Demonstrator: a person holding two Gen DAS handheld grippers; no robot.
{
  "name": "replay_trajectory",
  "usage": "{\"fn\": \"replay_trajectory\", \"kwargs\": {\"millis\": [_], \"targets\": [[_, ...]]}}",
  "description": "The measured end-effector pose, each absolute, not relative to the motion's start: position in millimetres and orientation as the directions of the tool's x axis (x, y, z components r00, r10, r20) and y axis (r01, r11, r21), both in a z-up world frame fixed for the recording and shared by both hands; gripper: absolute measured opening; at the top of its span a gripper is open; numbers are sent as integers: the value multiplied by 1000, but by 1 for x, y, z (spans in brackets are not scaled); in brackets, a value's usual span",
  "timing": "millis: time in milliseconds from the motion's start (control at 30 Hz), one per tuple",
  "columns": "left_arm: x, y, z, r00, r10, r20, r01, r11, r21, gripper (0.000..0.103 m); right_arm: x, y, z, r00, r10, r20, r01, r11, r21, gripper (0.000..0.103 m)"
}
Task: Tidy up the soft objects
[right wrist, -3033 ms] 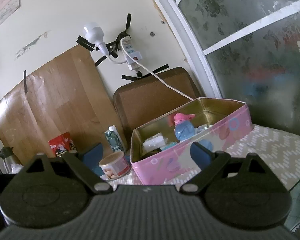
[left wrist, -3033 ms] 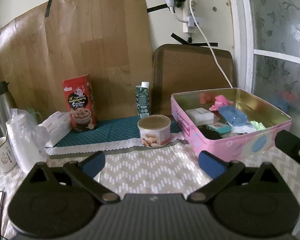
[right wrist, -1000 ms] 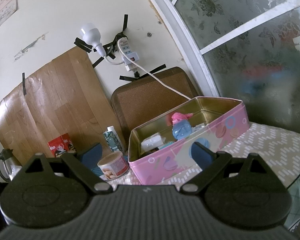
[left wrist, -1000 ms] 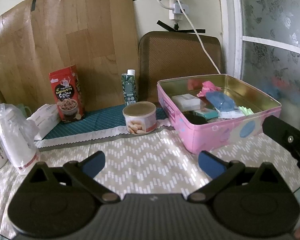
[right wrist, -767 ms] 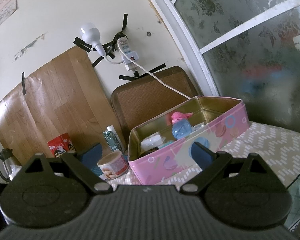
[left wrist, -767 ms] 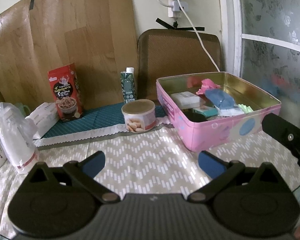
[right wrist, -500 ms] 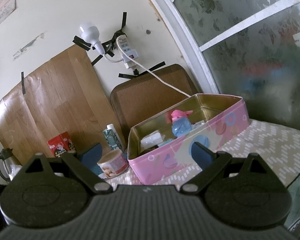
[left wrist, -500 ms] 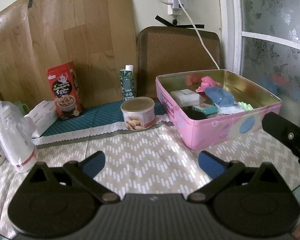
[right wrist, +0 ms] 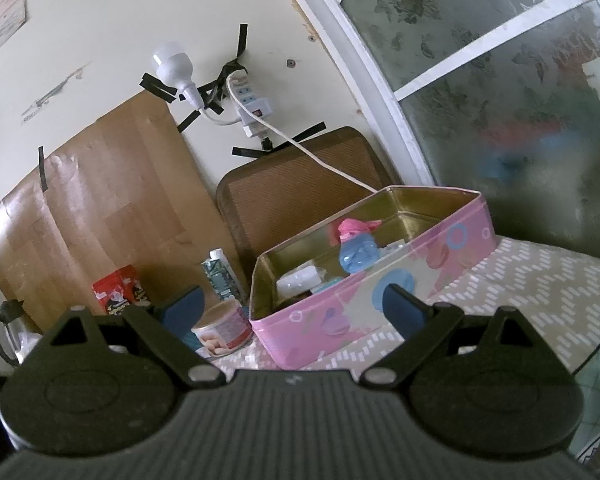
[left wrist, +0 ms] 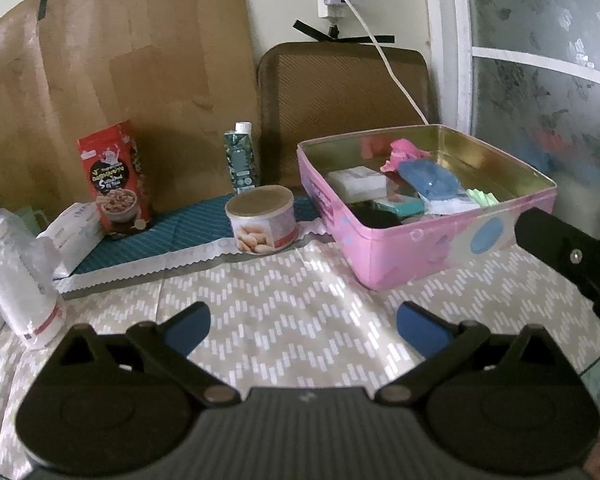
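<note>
An open pink tin [left wrist: 400,256] stands on the patterned tablecloth at the right; it also shows in the right wrist view [right wrist: 364,304]. Inside lie a blue soft item [left wrist: 428,178], a pink soft item [left wrist: 402,152], a white packet [left wrist: 356,180] and several other small items. My left gripper [left wrist: 302,326] is open and empty, low over the cloth in front of the tin. My right gripper [right wrist: 294,306] is open and empty, a little before the tin's near wall; its black body [left wrist: 572,256] shows at the right edge of the left wrist view.
A round nut can [left wrist: 262,220] stands left of the tin. A small green carton [left wrist: 242,158], a red cereal box [left wrist: 114,180], a tissue pack [left wrist: 76,228] and a white plastic bag [left wrist: 16,272] sit further left. A brown chair back [left wrist: 344,92] stands behind.
The left gripper has drawn back and lowered slightly, so the tin and can sit a bit farther off. The right gripper has barely shifted. Both stay open and empty.
</note>
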State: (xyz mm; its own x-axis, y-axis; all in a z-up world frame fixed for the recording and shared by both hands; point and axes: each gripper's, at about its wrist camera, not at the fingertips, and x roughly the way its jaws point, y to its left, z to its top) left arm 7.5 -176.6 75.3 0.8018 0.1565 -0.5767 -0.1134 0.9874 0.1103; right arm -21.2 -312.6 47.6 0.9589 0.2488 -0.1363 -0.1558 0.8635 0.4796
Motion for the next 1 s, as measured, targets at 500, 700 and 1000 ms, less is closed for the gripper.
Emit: {"fn": "replay_trajectory", "kwargs": {"millis": [500,700,1000], "targets": [[19,-189,62,773,153,-615,-90,987,133,103,-18,-319,38,958,234,-163,-123,854,506,98],[24,-192,57,758,140,-638,-72,989,133,103,-17,-322,36,959,227,-171,-109,850,516,98],[29,-196,51,742,132,-657,-58,989,133,103,-13,-327,31,958,222,-181,-96,843,529,98]]}}
